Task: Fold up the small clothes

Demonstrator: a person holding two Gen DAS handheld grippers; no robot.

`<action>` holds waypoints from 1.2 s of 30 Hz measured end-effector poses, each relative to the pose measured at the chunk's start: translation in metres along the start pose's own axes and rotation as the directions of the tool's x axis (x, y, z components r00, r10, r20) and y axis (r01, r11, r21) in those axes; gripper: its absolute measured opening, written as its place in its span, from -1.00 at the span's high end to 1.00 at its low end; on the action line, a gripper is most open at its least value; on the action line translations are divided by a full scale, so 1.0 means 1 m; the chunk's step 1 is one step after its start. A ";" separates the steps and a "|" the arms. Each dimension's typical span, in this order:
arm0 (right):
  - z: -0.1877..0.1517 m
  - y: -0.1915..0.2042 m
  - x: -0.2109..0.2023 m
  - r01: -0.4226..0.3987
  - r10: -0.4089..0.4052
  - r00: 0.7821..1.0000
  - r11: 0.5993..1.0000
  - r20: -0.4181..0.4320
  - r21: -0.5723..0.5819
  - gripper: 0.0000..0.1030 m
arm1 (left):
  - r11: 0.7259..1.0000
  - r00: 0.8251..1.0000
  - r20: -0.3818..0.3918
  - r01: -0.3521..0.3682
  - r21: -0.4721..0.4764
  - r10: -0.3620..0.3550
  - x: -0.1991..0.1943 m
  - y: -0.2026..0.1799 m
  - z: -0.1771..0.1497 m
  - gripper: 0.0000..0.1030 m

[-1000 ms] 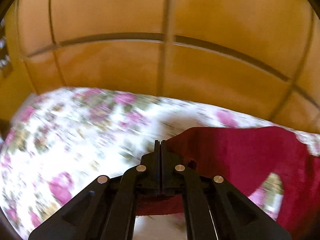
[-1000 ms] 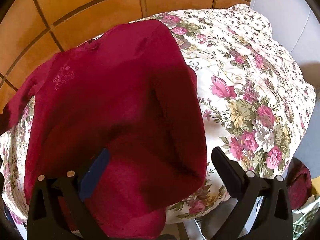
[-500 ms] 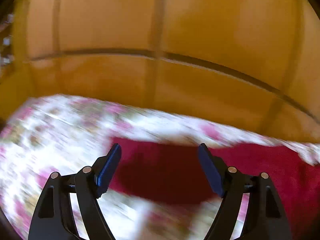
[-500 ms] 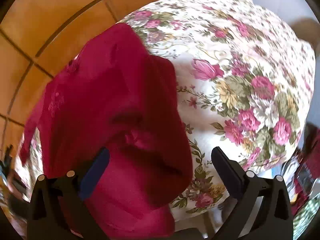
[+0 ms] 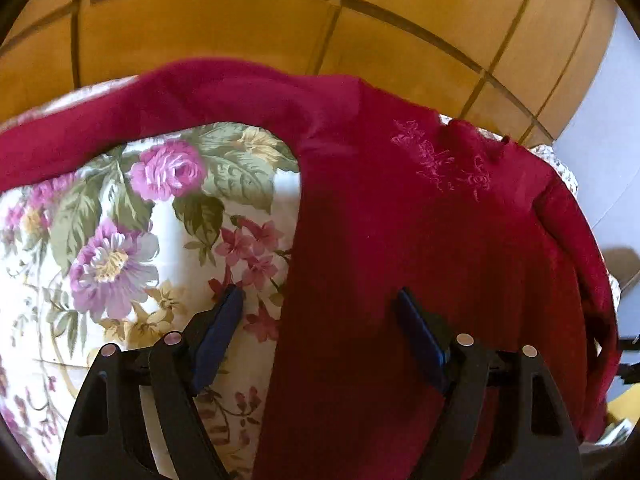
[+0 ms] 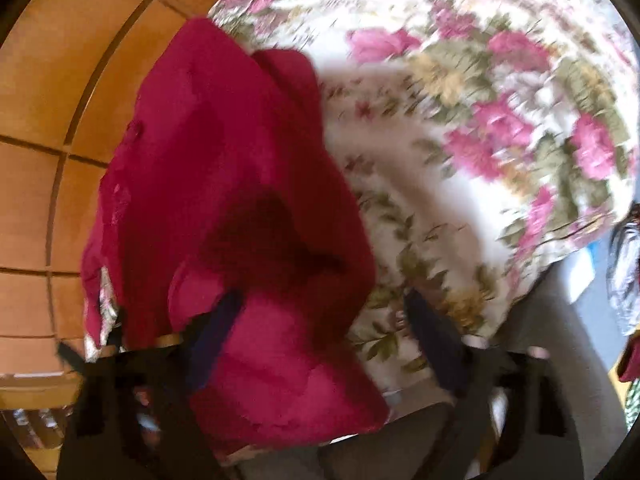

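So there's a dark red top [image 5: 420, 240] lying on a flowery cloth [image 5: 120, 240], one sleeve [image 5: 160, 116] stretched out to the side, pink stitching [image 5: 444, 164] on the chest. The left gripper [image 5: 318, 308] is wide open, holding nothing, hovering right over the top's edge. The right gripper [image 6: 320, 312] is spread open too, empty, above the bunched-up part of the top [image 6: 240, 200], though that view is pretty blurry. Orange tiles [image 5: 240, 28] behind.
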State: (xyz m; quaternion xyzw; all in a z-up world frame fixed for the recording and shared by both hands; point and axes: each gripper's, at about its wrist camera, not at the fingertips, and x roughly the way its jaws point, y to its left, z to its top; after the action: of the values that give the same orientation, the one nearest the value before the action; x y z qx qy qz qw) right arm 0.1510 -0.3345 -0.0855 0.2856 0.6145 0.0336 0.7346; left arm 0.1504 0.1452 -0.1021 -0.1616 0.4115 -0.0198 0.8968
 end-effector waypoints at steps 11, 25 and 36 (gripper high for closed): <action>0.057 0.008 -0.057 0.324 -0.273 0.900 0.941 0.340 -0.102 0.73 | 1.000 1.000 0.023 0.007 -0.010 -0.007 -0.005 0.006 -0.002 -0.60; 0.138 -0.062 -0.071 0.798 -0.671 0.466 0.601 0.576 0.054 -0.66 | 0.998 0.999 0.001 -0.033 0.052 0.033 0.016 -0.017 -0.002 -0.78; 0.098 -0.051 -0.106 0.403 -0.375 0.794 0.914 0.479 0.048 -0.33 | 0.999 1.000 0.001 -0.003 0.032 0.003 0.014 -0.011 -0.002 -0.81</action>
State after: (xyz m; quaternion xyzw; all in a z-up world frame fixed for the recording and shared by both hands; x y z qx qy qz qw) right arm 0.2001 -0.4564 -0.0069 0.1316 0.4582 -0.1720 0.8621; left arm 0.1596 0.1316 -0.1102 -0.1467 0.4111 -0.0248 0.8994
